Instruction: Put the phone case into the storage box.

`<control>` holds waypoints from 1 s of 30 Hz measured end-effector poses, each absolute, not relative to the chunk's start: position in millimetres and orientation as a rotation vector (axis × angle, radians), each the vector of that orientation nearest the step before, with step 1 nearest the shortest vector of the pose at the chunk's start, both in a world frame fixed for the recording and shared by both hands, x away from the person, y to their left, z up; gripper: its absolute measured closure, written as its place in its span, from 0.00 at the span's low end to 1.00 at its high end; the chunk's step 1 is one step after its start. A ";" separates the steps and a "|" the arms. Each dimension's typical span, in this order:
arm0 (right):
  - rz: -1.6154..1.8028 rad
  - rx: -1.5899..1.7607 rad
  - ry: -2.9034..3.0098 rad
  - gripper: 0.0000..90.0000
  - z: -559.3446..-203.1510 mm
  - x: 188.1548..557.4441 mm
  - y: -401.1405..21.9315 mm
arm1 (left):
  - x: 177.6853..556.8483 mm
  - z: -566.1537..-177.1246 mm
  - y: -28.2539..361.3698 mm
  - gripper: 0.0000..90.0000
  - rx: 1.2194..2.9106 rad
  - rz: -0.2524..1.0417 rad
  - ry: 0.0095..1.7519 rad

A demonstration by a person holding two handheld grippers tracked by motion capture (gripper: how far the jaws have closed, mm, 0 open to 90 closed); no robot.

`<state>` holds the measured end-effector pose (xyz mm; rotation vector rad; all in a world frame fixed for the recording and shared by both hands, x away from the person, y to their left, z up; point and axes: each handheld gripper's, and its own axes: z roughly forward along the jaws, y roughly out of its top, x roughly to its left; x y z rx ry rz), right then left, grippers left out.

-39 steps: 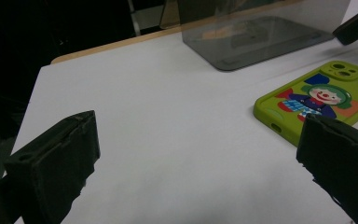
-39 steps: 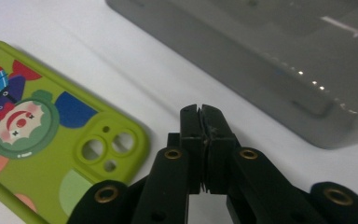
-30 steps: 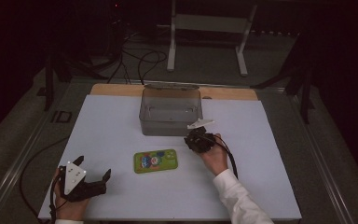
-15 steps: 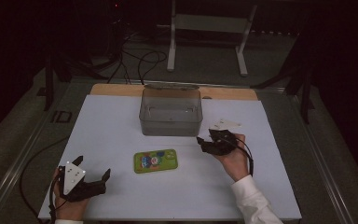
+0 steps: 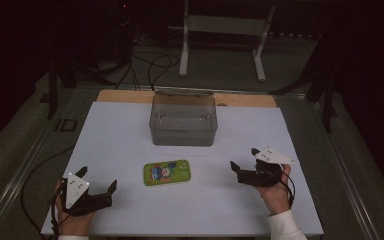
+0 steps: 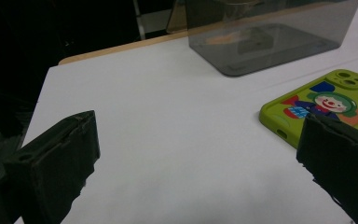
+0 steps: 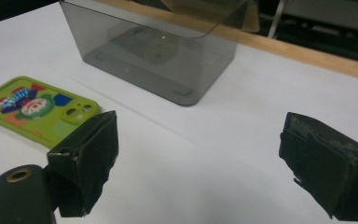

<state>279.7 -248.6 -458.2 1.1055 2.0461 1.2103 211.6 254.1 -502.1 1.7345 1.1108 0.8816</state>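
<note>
A lime-green phone case [image 5: 167, 172] with a clown picture lies flat on the white table sheet [image 5: 120, 135], camera end to the right. Behind it stands a smoky translucent box [image 5: 183, 120]. My left gripper [image 5: 97, 178] rests open at the front left, its jaws empty; its own view has the phone case [image 6: 326, 105] beyond the right jaw and the box [image 6: 265, 32] farther off. My right gripper [image 5: 244, 158] is at the right of the case, open; its jaws have just been opening, with nothing between them. The right gripper view [image 7: 198, 130] has the case [image 7: 32, 109] at left and the box [image 7: 154, 51] ahead.
A strip of wooden tabletop [image 5: 125, 95] borders the sheet's far edge. Behind the table stand a white metal frame [image 5: 220, 30] and loose cables [image 5: 145, 60] on the floor. Dark surroundings lie on both sides of the table.
My right gripper moved from the box's front right corner to the right side of the sheet, and its jaws opened wide. The left gripper, the case and the box kept still.
</note>
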 end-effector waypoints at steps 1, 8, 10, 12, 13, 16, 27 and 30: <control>1.216 1.107 2.041 0.12 -461.2 277.0 -252.1 | 211.7 -501.8 254.8 0.00 1.731 0.883 1.113; 1.283 1.072 1.942 0.11 -476.1 255.7 -264.5 | 211.6 -499.2 259.4 0.00 1.696 0.881 1.122; 1.297 1.063 1.921 0.11 -478.4 251.3 -265.0 | 211.1 -497.9 258.8 0.00 1.699 0.890 1.112; 1.306 1.069 1.907 0.11 -480.1 248.4 -265.5 | 210.5 -497.3 257.8 0.00 1.699 0.890 1.105; 1.315 1.074 1.894 0.11 -480.7 246.8 -265.0 | 210.3 -497.1 257.7 0.00 1.702 0.888 1.103; 1.364 1.070 1.877 0.11 -484.4 243.1 -265.3 | 209.9 -496.6 256.7 0.00 1.694 0.880 1.097; 1.386 1.052 1.892 0.13 -488.7 240.3 -263.3 | 209.5 -493.4 257.1 0.00 1.690 0.849 1.101; 1.375 1.044 1.888 0.13 -488.9 240.2 -263.8 | 210.8 -492.2 256.7 0.00 1.695 0.846 1.101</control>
